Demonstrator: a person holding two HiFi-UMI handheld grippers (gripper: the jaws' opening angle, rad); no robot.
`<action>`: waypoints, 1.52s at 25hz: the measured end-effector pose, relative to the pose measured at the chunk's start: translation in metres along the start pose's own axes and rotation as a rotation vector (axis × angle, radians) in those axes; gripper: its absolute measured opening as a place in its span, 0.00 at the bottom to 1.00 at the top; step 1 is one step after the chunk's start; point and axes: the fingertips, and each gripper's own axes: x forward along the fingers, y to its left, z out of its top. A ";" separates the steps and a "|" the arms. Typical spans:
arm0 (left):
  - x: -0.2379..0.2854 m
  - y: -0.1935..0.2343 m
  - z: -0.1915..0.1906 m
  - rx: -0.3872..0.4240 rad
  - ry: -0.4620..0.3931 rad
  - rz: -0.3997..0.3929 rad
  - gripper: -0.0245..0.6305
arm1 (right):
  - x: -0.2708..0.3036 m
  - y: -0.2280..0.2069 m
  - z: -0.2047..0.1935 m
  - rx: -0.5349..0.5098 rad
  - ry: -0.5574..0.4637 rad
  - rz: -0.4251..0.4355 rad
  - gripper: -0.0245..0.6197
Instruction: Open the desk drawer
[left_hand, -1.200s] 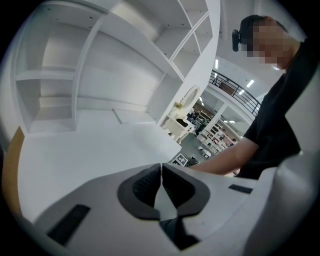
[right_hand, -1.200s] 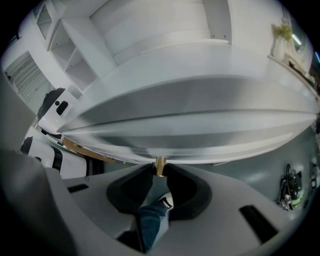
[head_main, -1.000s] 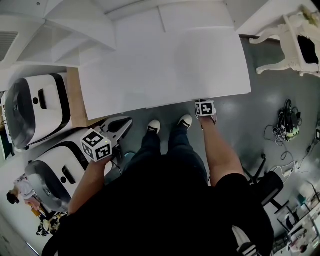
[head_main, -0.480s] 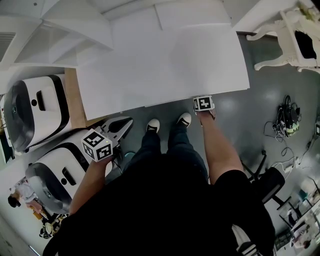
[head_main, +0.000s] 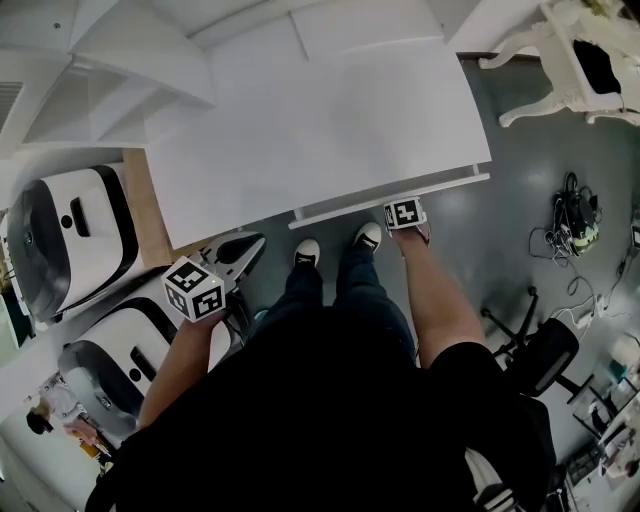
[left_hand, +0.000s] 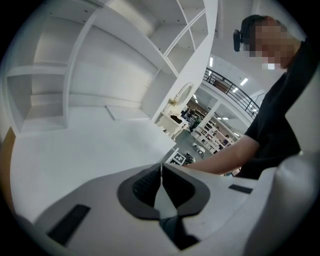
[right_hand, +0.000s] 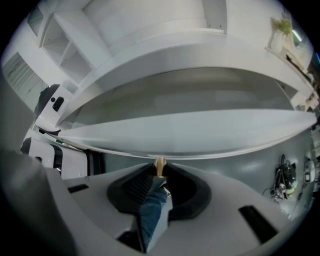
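**Right gripper on the brass knob, drawer a little way out**

Each gripper carries a marker cube (head_main: 193, 289) with square black-and-white patterns printed on its faces.

The wide white desk top (head_main: 320, 130) is smooth, matte and flat. The long white drawer front (right_hand: 190, 132) stands slightly out from the desk's front edge, with a dark gap above it. Under the middle of the drawer front sits a small brass-coloured round knob (right_hand: 160, 164). The floor (head_main: 520, 250) is grey and a little glossy. To the left of the desk stand two rounded white-and-black machines (head_main: 65, 225) with a plastic shine. At the top right there is a white carved chair (head_main: 580, 60).

The right gripper (right_hand: 160, 171) has grey plastic jaws with ribbed dark pads. It points steeply down at the drawer's edge. Its jaws have just been closing a little, and they are now narrow, with the pads pressing on the knob from both sides.

The left gripper (left_hand: 161, 169) hangs well apart from the drawer, beside the desk's left corner. Its jaws are together and hold nothing.
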 end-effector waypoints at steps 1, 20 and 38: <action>0.001 -0.001 0.001 0.006 0.003 -0.007 0.06 | -0.001 0.001 -0.005 0.002 0.002 -0.001 0.17; 0.032 -0.022 0.009 0.117 0.095 -0.147 0.06 | -0.014 0.007 -0.086 0.056 0.021 -0.009 0.17; 0.049 -0.040 0.005 0.186 0.160 -0.231 0.06 | -0.022 0.021 -0.148 0.127 0.075 -0.002 0.17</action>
